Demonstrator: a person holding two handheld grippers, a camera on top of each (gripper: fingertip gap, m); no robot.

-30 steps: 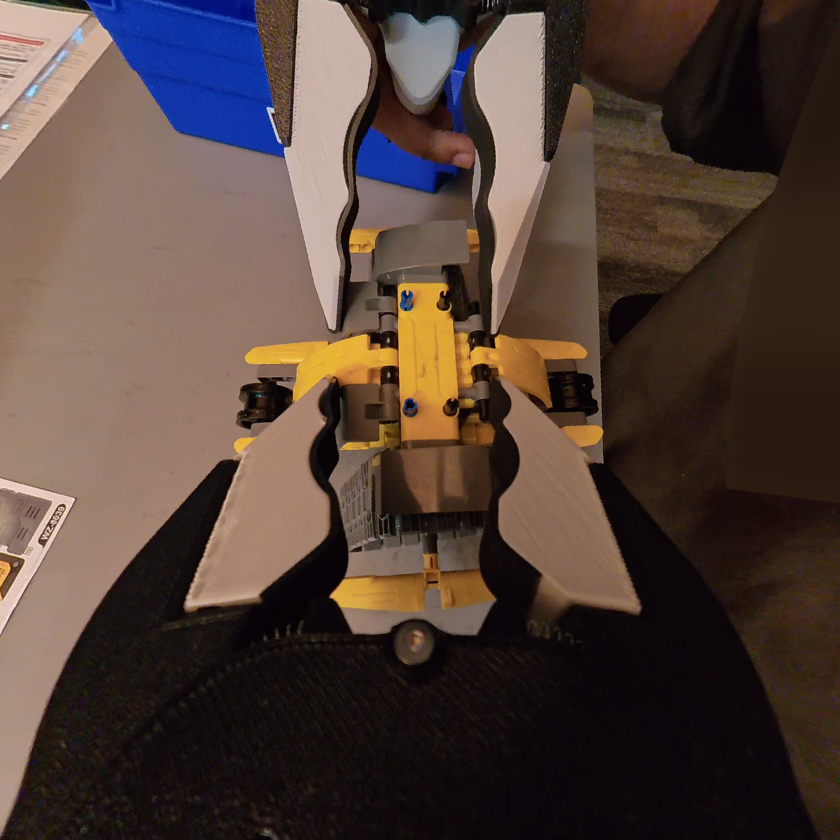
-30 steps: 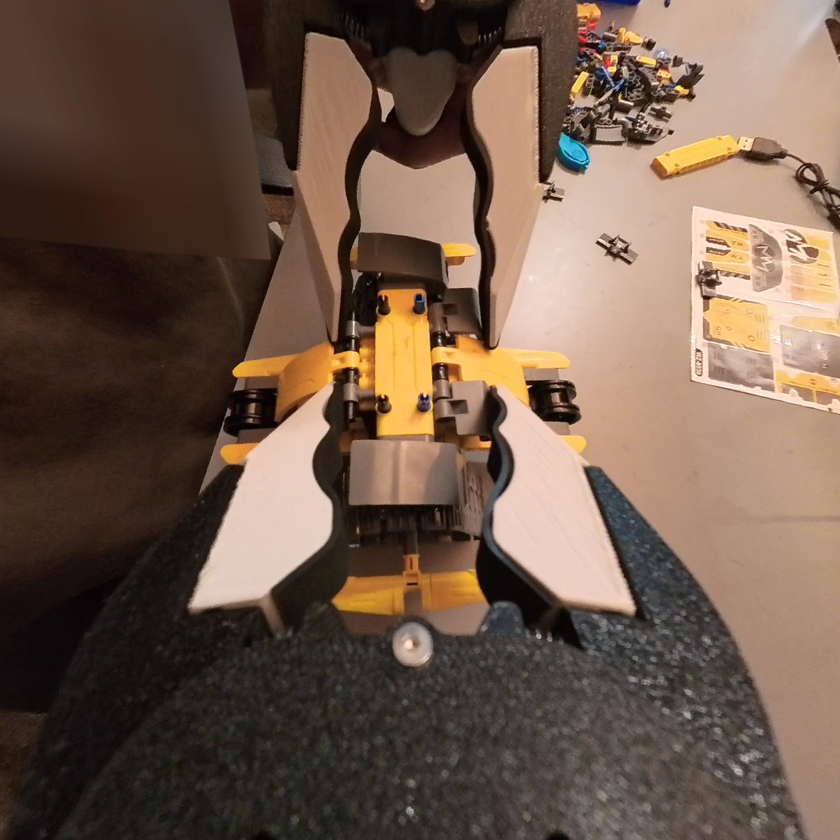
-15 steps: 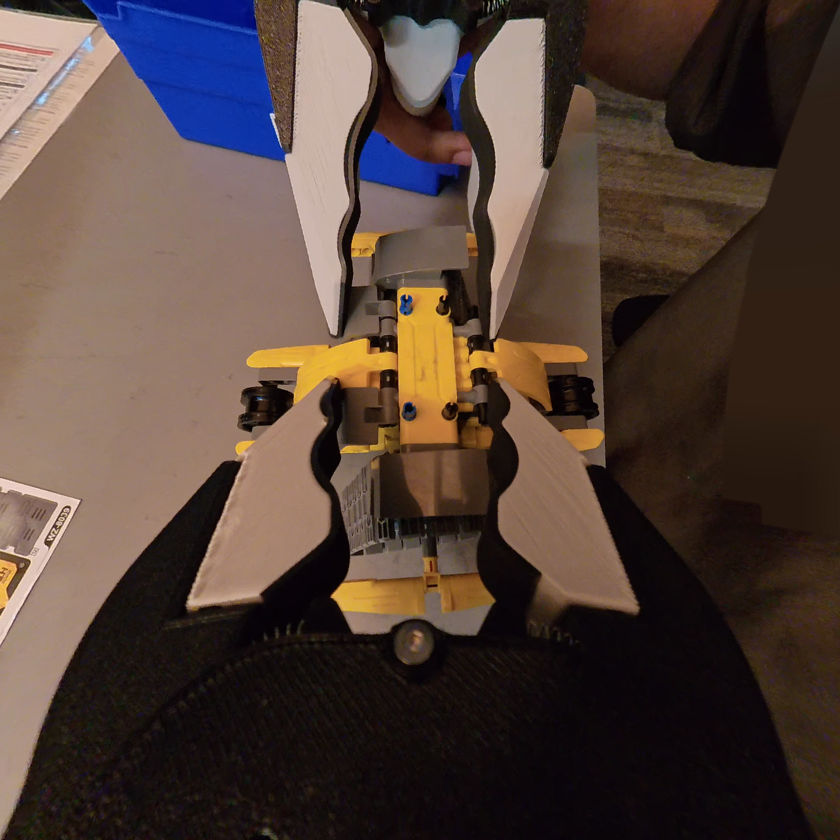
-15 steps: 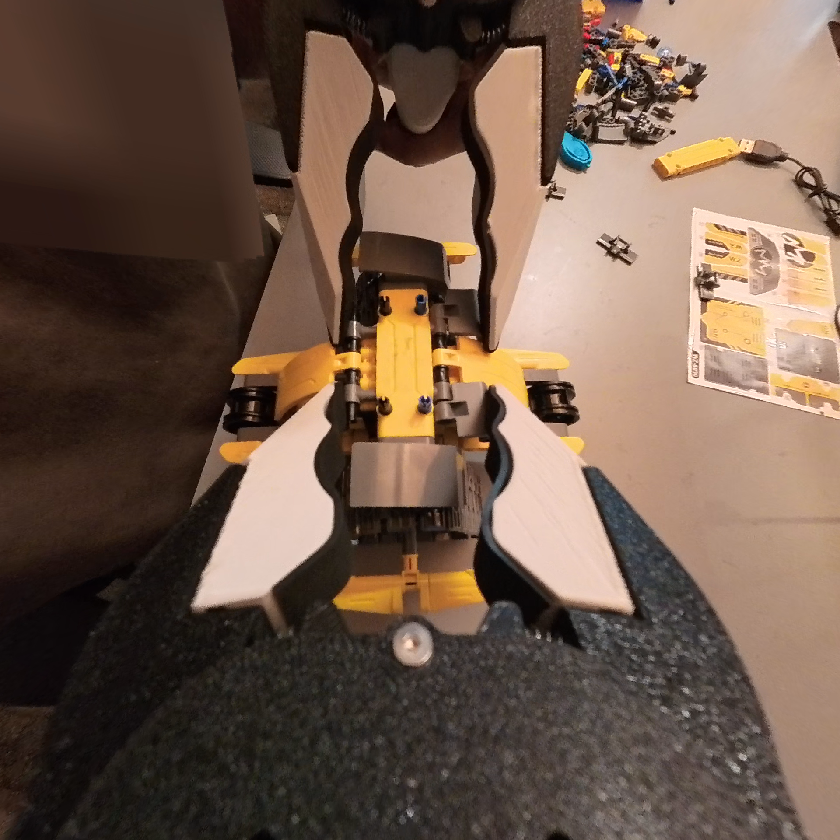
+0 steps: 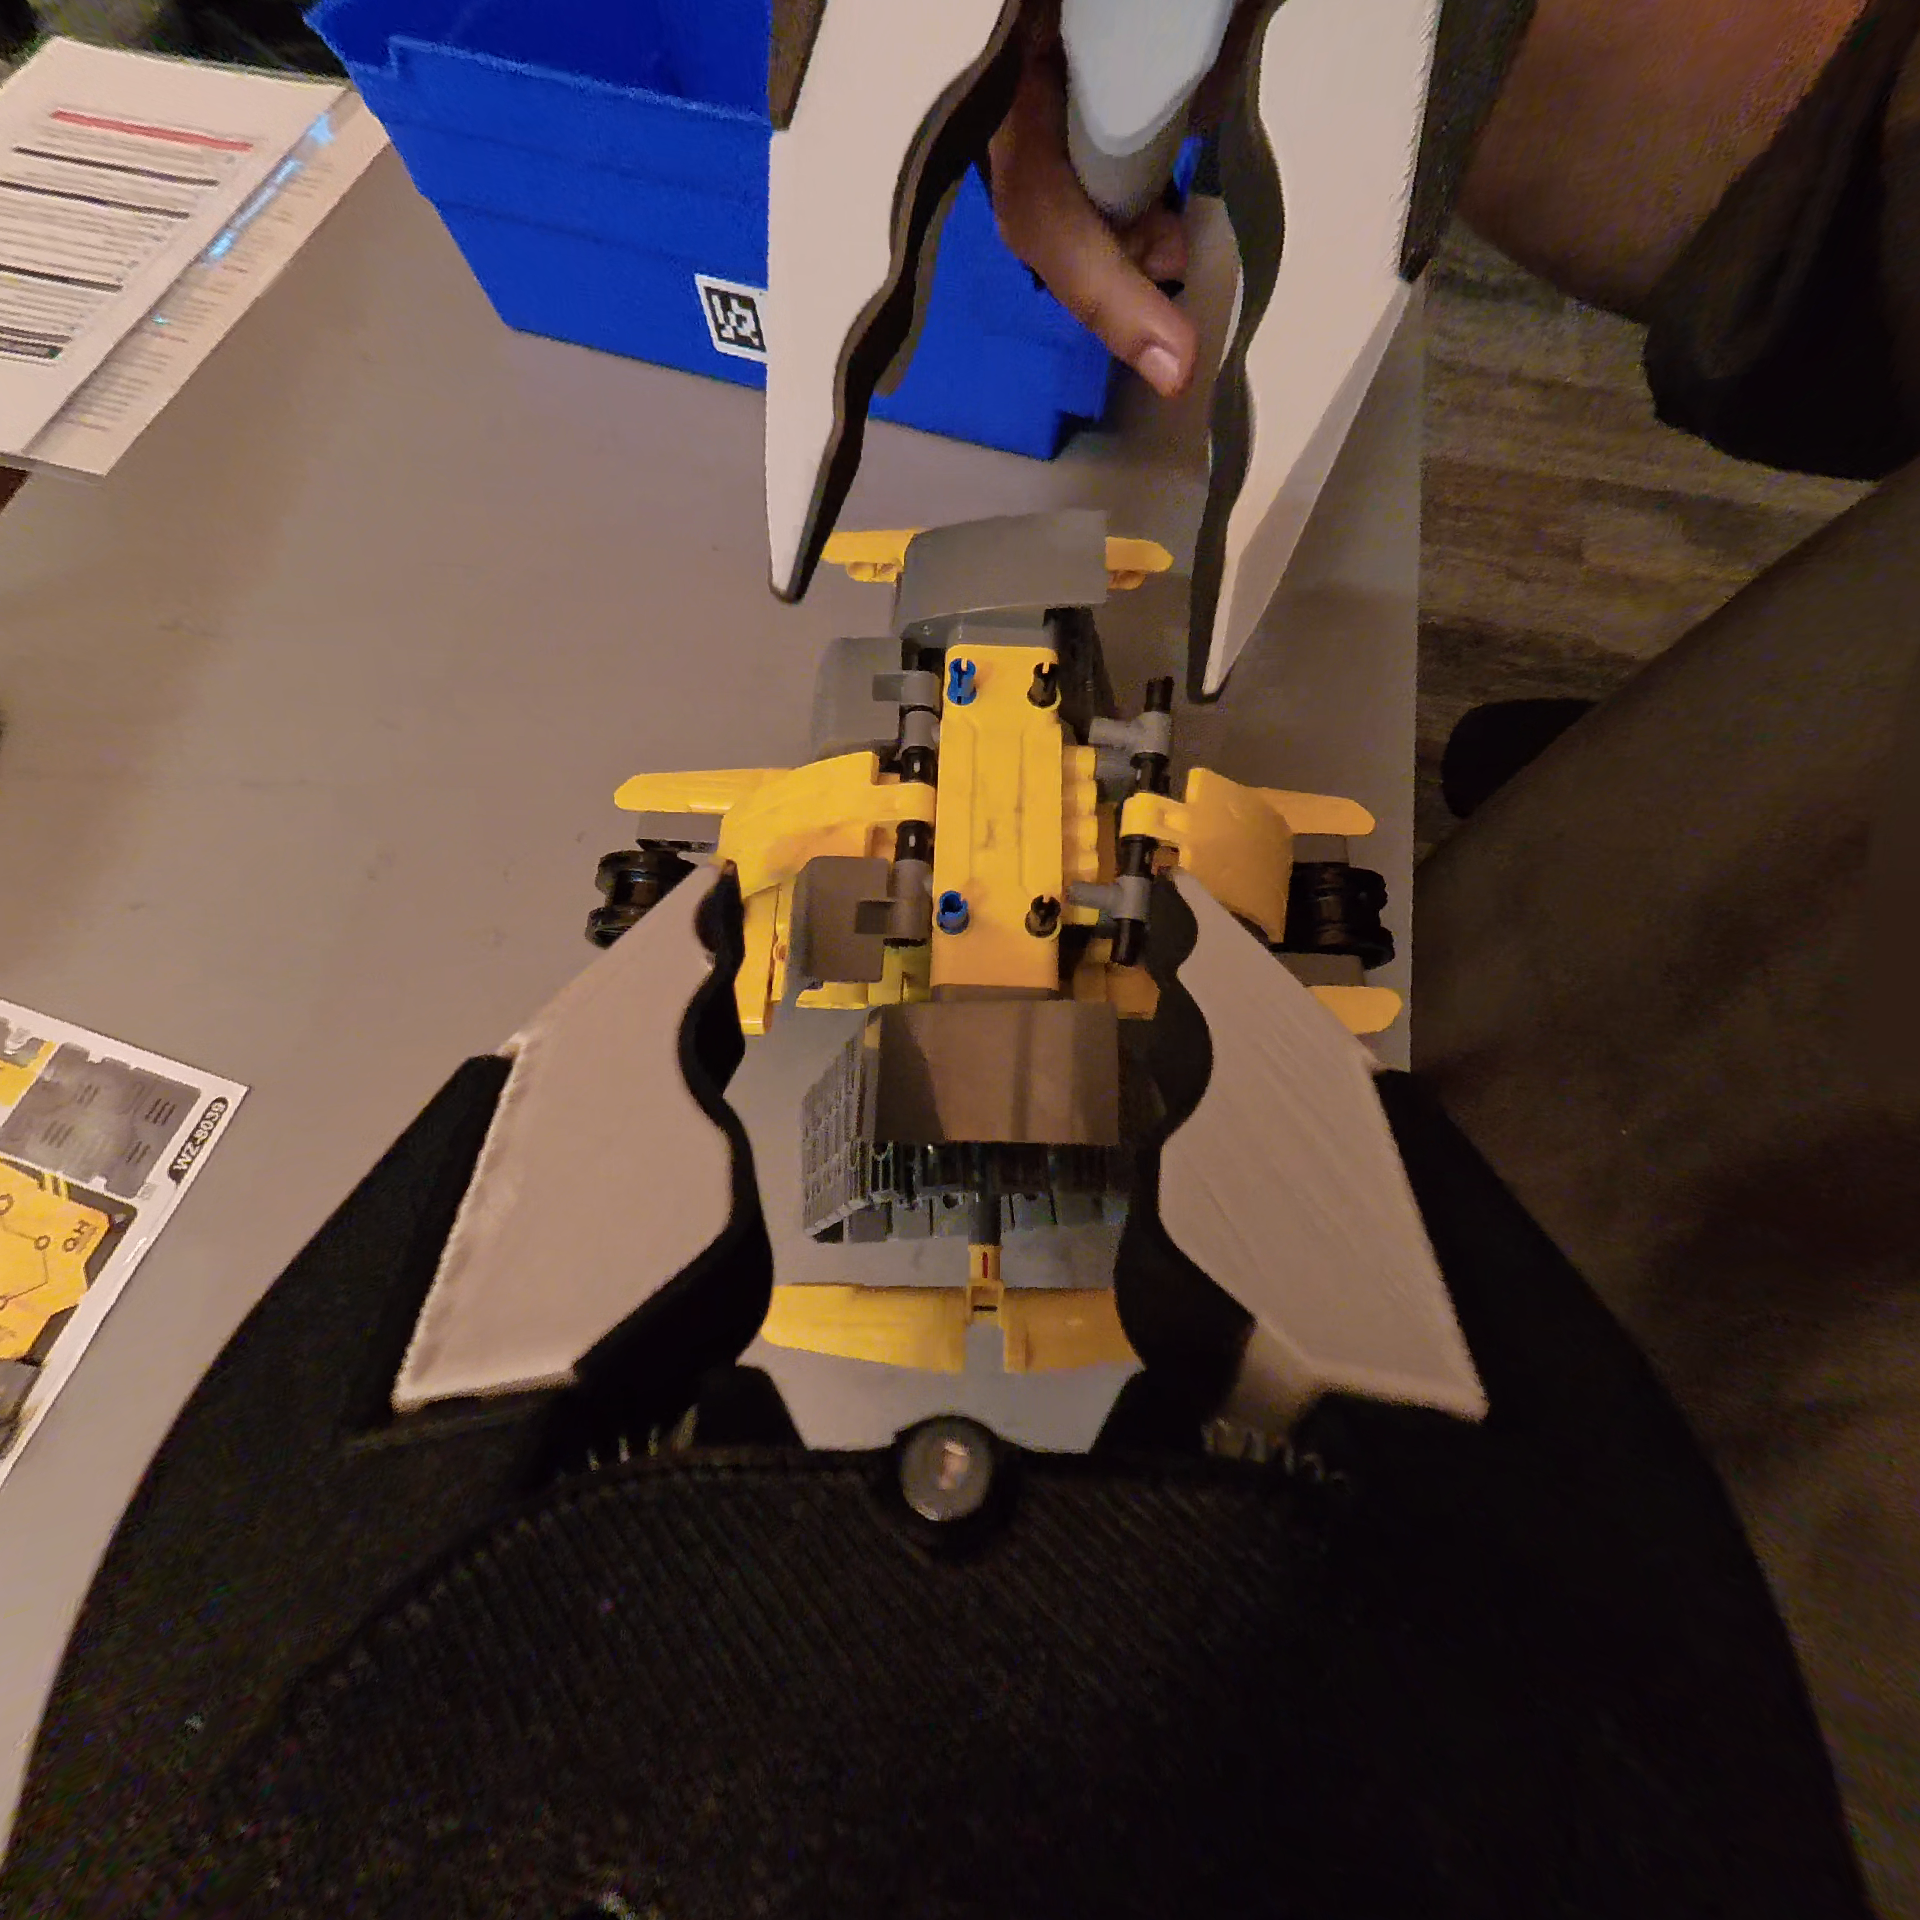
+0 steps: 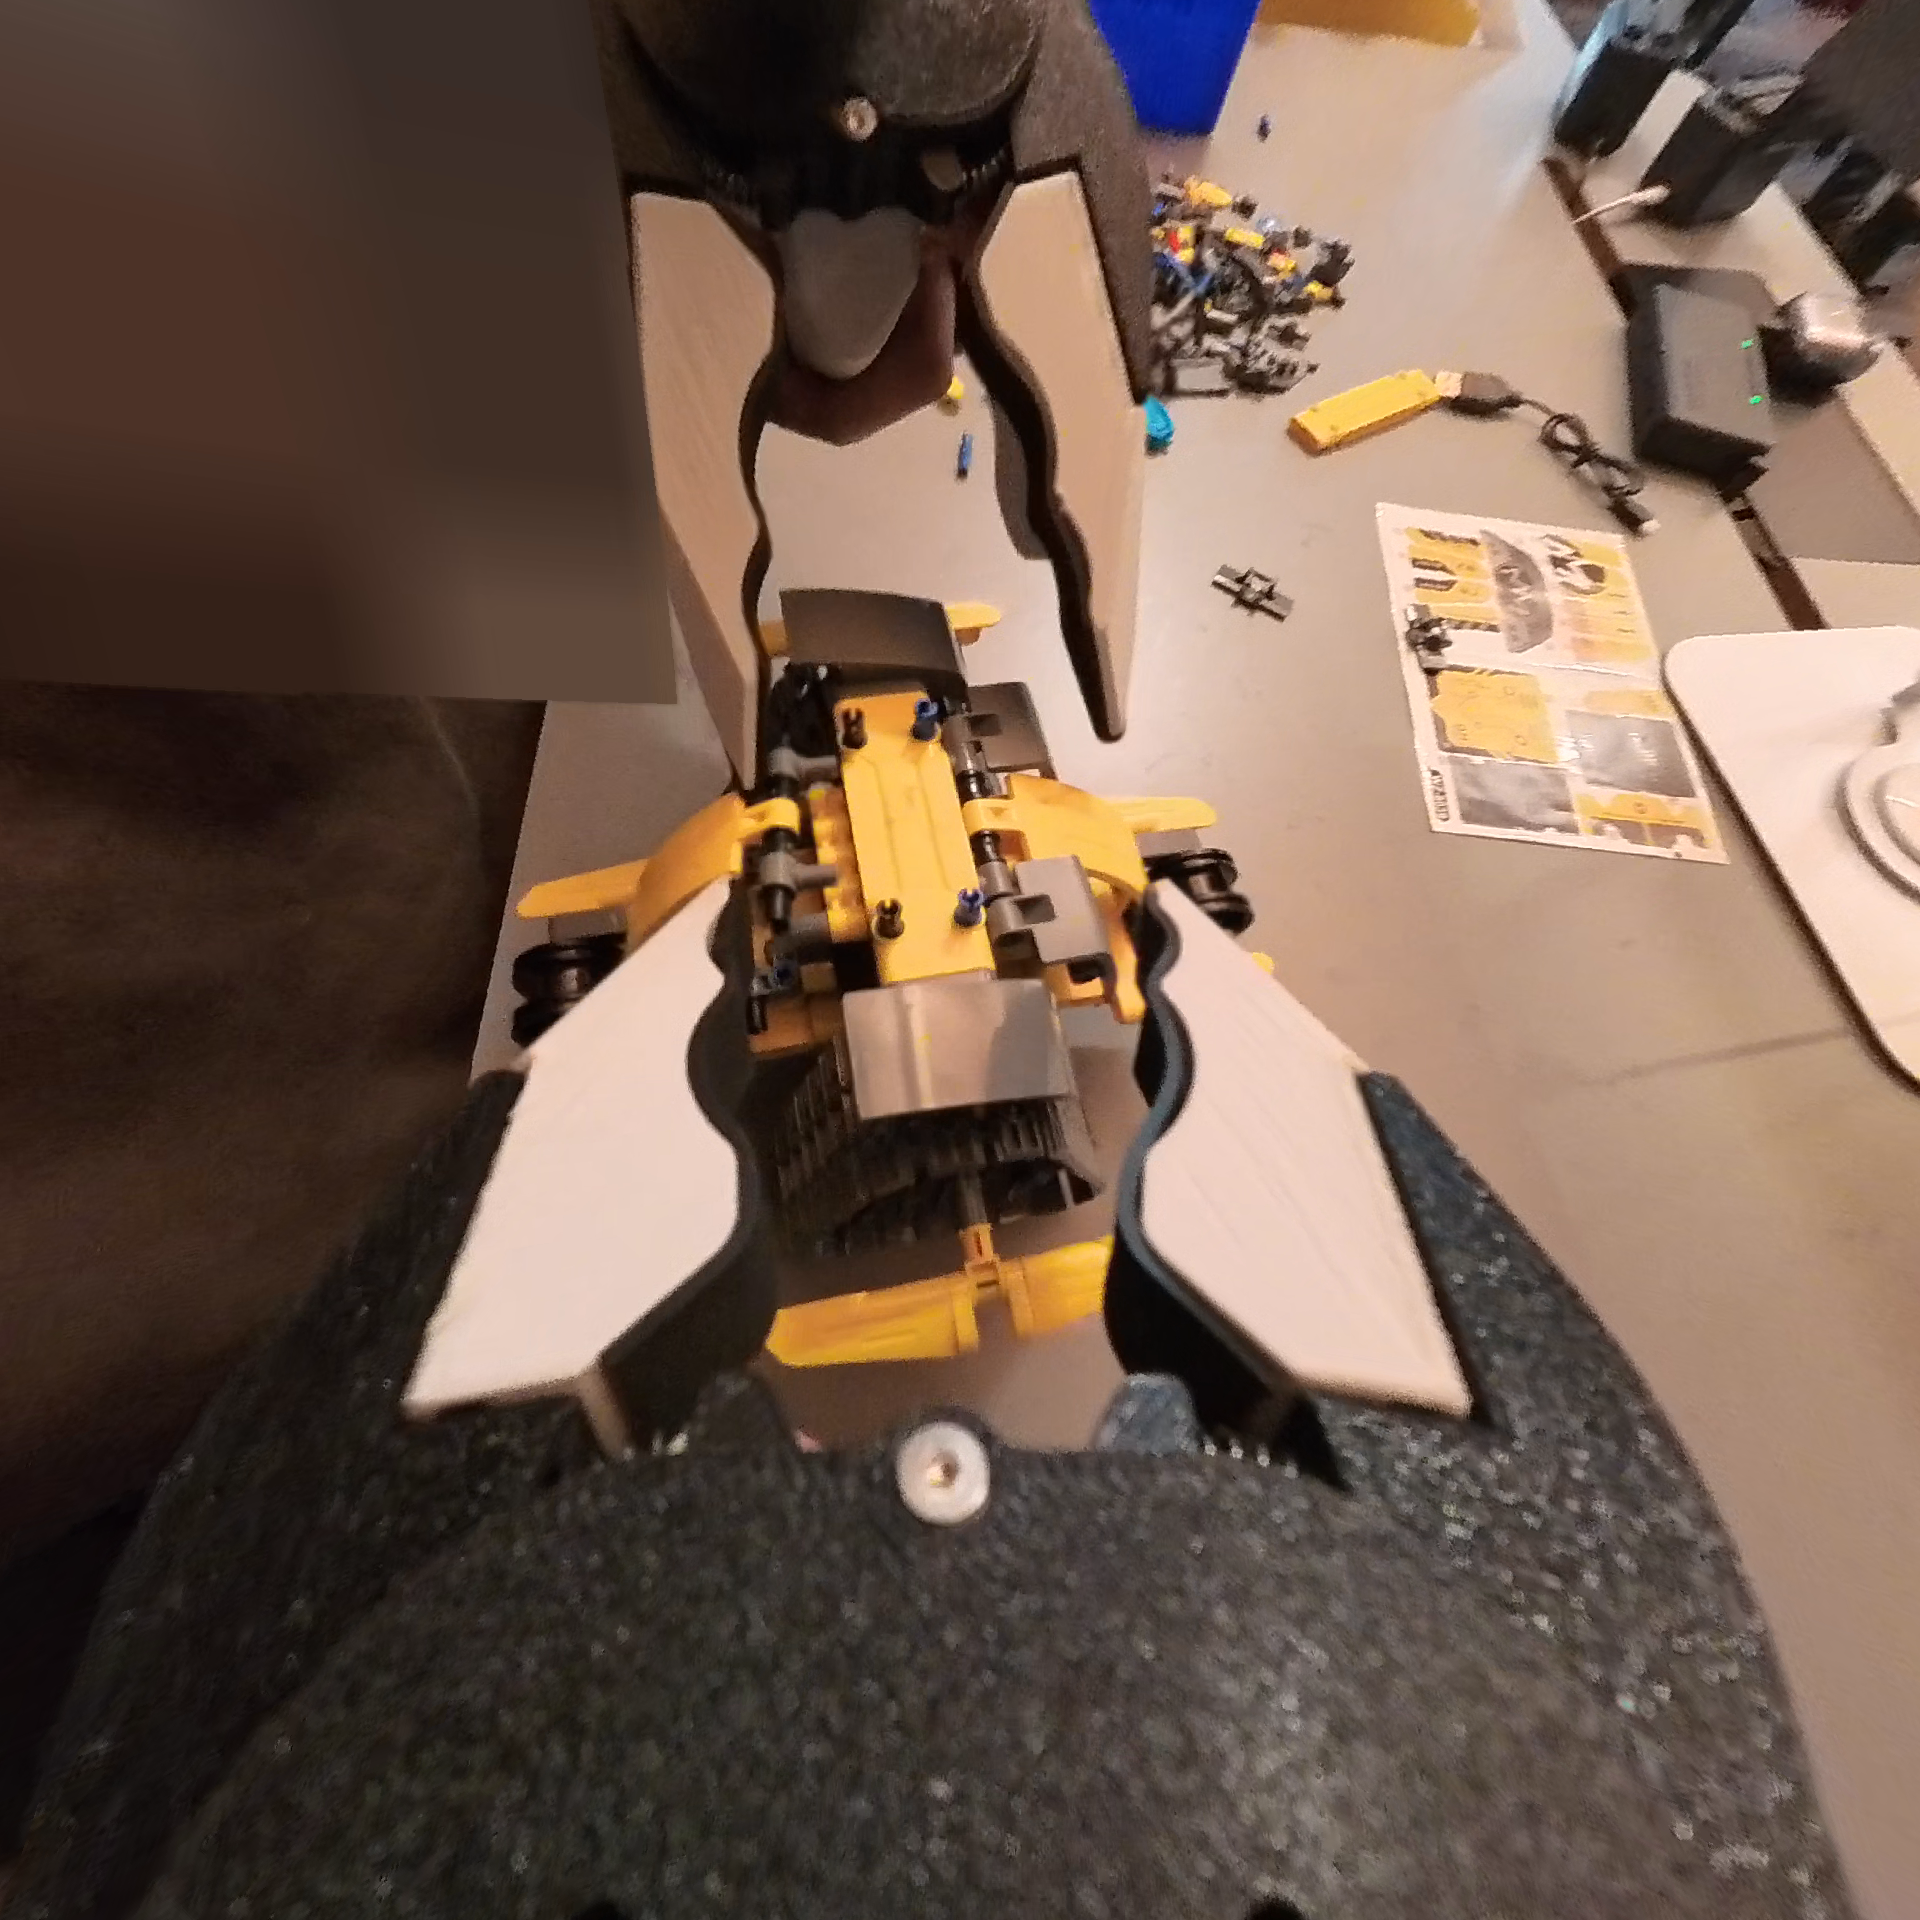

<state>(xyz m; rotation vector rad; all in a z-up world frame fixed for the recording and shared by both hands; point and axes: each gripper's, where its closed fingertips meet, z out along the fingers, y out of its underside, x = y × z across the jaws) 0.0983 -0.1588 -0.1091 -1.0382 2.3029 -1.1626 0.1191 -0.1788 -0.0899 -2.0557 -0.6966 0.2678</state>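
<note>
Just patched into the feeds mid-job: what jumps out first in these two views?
A yellow and grey brick-built toy vehicle sits at the table's edge, with the left tool and the right tool facing each other over it, both open around its ends. Behind, a blue bin; off to one side, a pile of loose bricks and a yellow printed sheet.

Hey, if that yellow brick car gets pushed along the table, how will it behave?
The car would probably roll, given its black wheels. Its pinned parts might pop off if squeezed hard.

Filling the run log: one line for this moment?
left gripper: open | right gripper: open | both straddle yellow brick vehicle | table
</note>
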